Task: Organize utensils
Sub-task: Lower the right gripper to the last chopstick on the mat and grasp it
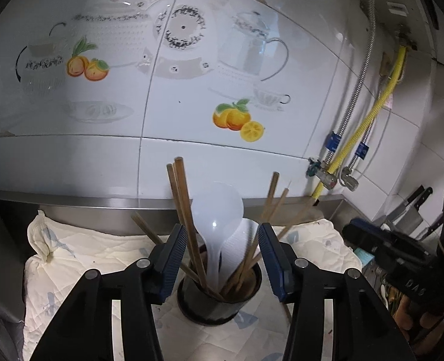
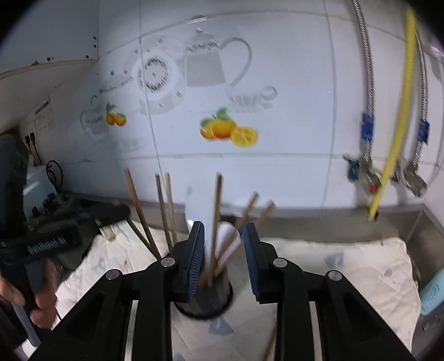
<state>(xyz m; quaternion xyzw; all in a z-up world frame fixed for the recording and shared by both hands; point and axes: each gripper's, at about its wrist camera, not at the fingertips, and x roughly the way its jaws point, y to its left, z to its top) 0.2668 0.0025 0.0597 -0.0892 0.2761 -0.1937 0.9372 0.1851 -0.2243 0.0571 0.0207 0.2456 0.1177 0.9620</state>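
Observation:
A dark round utensil holder (image 1: 218,303) stands on a white quilted cloth (image 1: 80,258). It holds several wooden chopsticks (image 1: 185,210) and two translucent white plastic spoons (image 1: 215,210). My left gripper (image 1: 222,240) is open and empty, its blue pads either side of the utensils just above the holder. In the right wrist view the same holder (image 2: 203,300) and chopsticks (image 2: 215,225) stand between the pads of my right gripper (image 2: 223,240), which is open and empty. The other gripper shows at each view's edge: the right one (image 1: 387,249), the left one (image 2: 41,240).
A tiled wall with teapot and orange decals rises behind the steel counter edge (image 1: 71,201). Metal and yellow hoses (image 1: 369,120) hang at the right. Knives (image 1: 414,207) lean at the far right. A light blue bottle (image 2: 438,288) lies right of the cloth.

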